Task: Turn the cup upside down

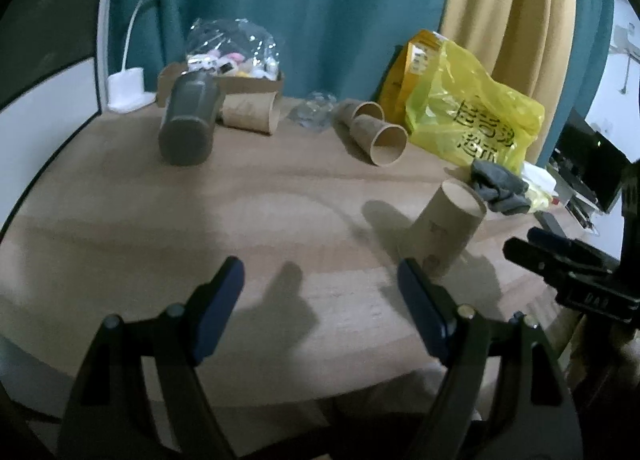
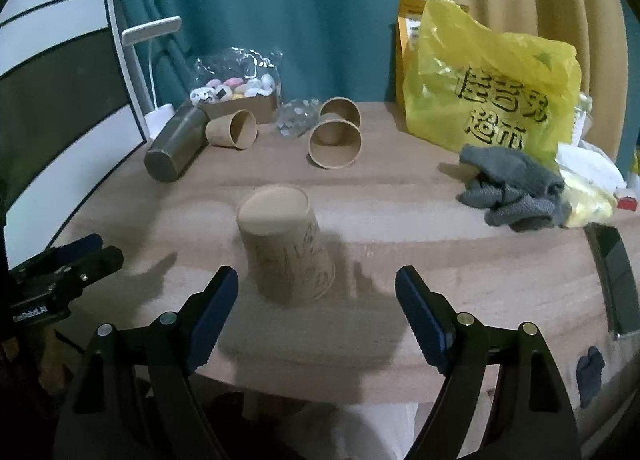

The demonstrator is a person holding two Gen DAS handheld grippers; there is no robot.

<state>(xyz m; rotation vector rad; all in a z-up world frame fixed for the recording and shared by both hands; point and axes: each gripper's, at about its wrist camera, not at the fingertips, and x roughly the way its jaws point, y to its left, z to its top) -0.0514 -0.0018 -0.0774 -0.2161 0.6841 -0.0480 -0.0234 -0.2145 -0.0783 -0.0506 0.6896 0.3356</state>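
The left black two-finger gripper with blue pads [image 1: 320,280] hovers over the near edge of the table, jaws spread wide and holding nothing. The right black two-finger gripper with blue pads [image 2: 316,288] hangs at the same near edge, its jaws likewise wide apart and gripping nothing. Each shows in the other's camera from the side, level with it and pointing towards the far edge.
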